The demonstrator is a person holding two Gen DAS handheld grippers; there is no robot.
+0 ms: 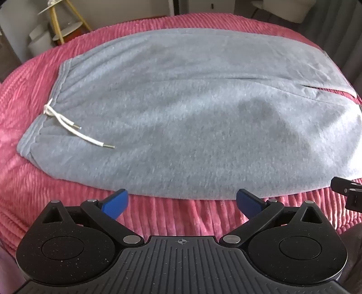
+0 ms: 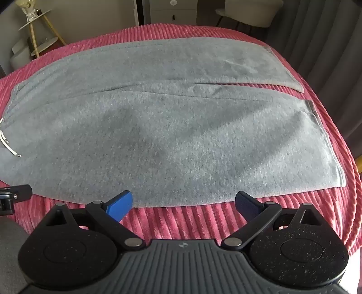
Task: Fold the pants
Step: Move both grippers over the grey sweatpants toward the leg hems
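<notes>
Grey fleece pants lie flat on a pink ribbed bedspread, waistband at the left with a white drawstring, legs running right. In the right wrist view the pants show both leg cuffs at the right. My left gripper is open and empty, just short of the pants' near edge. My right gripper is open and empty at the near edge further right. Each gripper's body shows at the other view's edge.
The bedspread covers the bed. A gold-legged side table stands at the far left, a white cabinet and a chair behind the bed, and grey curtains at the right.
</notes>
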